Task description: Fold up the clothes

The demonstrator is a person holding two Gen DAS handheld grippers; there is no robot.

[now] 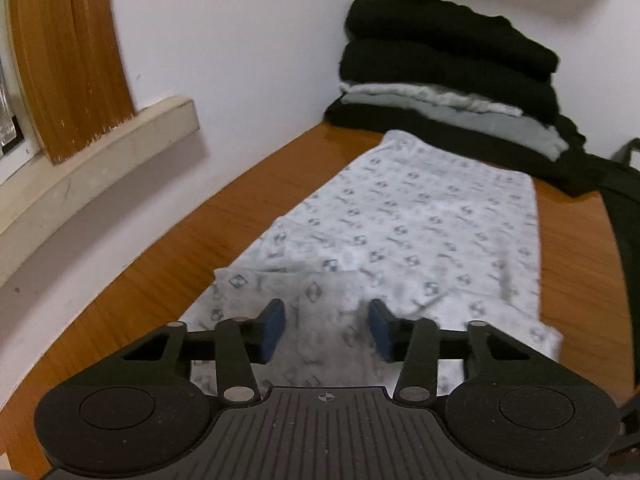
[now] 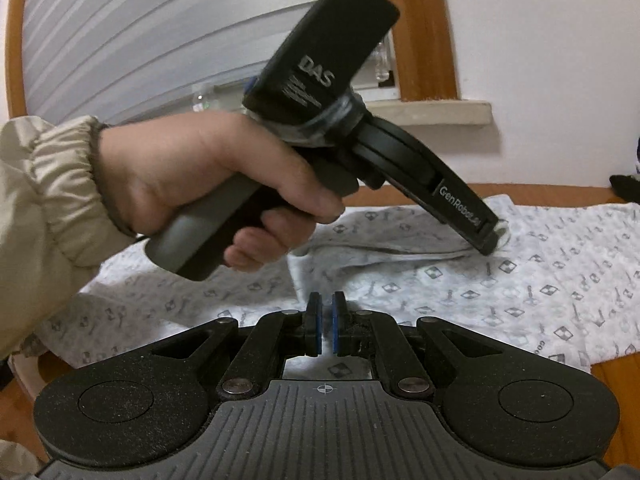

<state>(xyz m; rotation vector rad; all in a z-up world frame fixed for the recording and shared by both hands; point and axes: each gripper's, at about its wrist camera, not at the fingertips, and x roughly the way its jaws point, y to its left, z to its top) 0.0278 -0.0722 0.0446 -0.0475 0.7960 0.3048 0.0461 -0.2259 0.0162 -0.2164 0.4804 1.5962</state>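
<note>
In the left wrist view, the left gripper (image 1: 326, 330) fills the bottom of the frame, its two blue pads (image 1: 273, 330) standing apart with a clear gap between them; a raised fold of the white patterned garment (image 1: 420, 224) shows in that gap, though the blur hides whether the pads press on it. The garment lies spread along the wooden table (image 1: 192, 248), running from the lower centre toward the upper right; beyond its far end, at the upper right of the frame, sits a stack of folded clothes (image 1: 448, 68), mostly black with a grey and a pale layer between, pushed against the white wall (image 1: 240, 40); a dark strip of cloth (image 1: 624, 220) runs down the right edge. At the upper left a wooden window frame (image 1: 72, 60) stands on a pale sill (image 1: 100, 156).

In the right wrist view, the right gripper (image 2: 326, 328) is at the lower centre, its pads drawn almost together with only a thin slit between them and nothing visibly caught there; it hovers over the near part of the garment (image 2: 540, 280), which covers the middle band of the frame. Above it, left of centre, a hand (image 2: 192, 176) in a beige puffy sleeve (image 2: 44, 208) grips the handle of the left gripper (image 2: 490, 240), whose tip reaches down at the centre right to a raised fold of the cloth; from this side its jaws cannot be read. White blinds (image 2: 140, 32) fill the upper left; the table (image 2: 616, 400) shows at the lower right.
</note>
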